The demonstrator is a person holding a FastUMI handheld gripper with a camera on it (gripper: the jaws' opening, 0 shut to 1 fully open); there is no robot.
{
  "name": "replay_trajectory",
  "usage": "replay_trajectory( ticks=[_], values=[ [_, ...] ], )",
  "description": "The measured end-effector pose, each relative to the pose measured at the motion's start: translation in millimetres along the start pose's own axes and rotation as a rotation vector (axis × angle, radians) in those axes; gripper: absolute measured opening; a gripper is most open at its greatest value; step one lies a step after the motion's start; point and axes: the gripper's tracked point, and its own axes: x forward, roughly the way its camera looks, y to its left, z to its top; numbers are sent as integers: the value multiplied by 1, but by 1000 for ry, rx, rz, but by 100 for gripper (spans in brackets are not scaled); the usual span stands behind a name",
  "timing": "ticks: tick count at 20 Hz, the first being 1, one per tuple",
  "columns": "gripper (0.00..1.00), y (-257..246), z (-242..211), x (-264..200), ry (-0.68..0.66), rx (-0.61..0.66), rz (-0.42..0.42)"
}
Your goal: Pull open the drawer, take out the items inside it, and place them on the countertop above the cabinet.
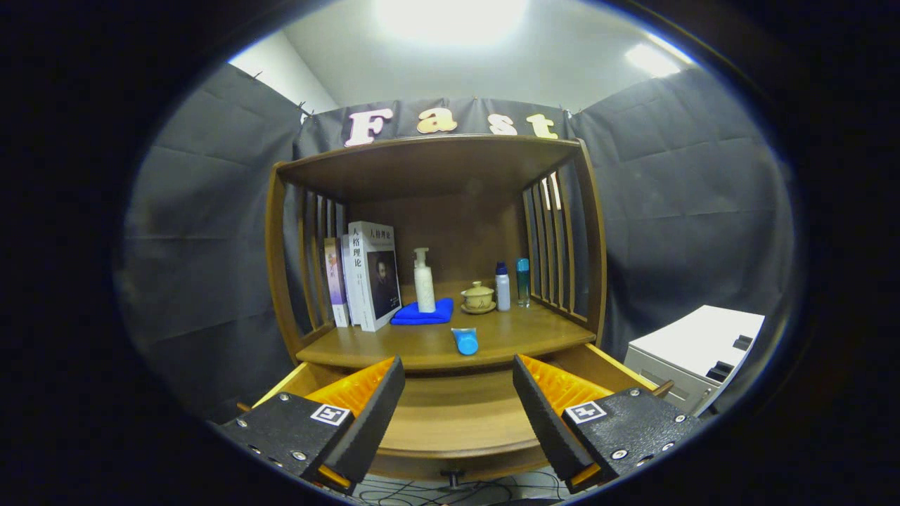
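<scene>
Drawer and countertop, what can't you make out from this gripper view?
- Drawer: open; its side parts lie behind the open gripper's fingers, so leftover items can't be ruled out.
- Blue tube on the countertop: seen end-on, too small to identify.
- Books: rear ones hidden by the front one.
- Two bottles: too small to tell contents.

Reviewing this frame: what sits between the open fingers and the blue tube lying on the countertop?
In the gripper view, only bare wood: the open drawer's floor and the countertop's front edge. The gripper is open, holding nothing; the blue tube lies just beyond its fingers.
</scene>
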Motion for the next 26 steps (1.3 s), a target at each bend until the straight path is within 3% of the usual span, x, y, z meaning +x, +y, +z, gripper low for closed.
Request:
replay_trajectory(
  ticks=[15,26],
  values=[
    [95,5,-90,-43,97,-52,29],
    [95,3,-142,-22,243,-80,28]
  ],
)
